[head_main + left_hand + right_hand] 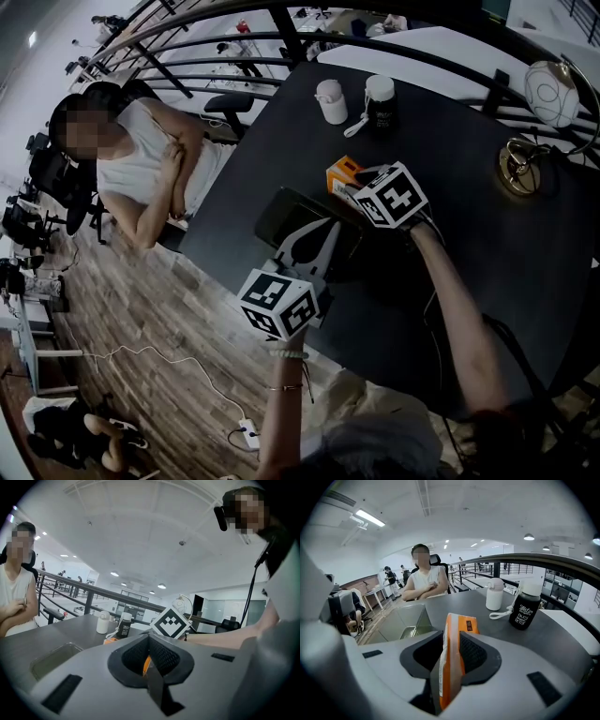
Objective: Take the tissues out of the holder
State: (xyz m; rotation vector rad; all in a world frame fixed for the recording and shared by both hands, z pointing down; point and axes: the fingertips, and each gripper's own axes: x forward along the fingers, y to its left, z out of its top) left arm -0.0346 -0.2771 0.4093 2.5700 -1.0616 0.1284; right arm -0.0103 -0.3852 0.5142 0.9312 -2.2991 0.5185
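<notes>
An orange tissue pack [458, 630] stands on edge between the jaws of my right gripper [451, 656], leaning on the right pad, with a gap on its left side. The jaws stand open around it. In the head view that gripper [350, 187] is over the dark table [487, 244], just beyond the clear holder [281, 214], with the pack [342, 171] at its tip. My left gripper [317, 236] is near the holder's front side, jaws shut; in its own view [149, 660] an orange sliver shows through the slit. The holder [405, 618] looks empty.
A white bottle [330, 101] and a black bottle [380, 101] stand at the table's far side. A gold lamp base [520, 164] and a white globe [551, 94] are at the right. A seated person [150, 159] is beside the table's left edge.
</notes>
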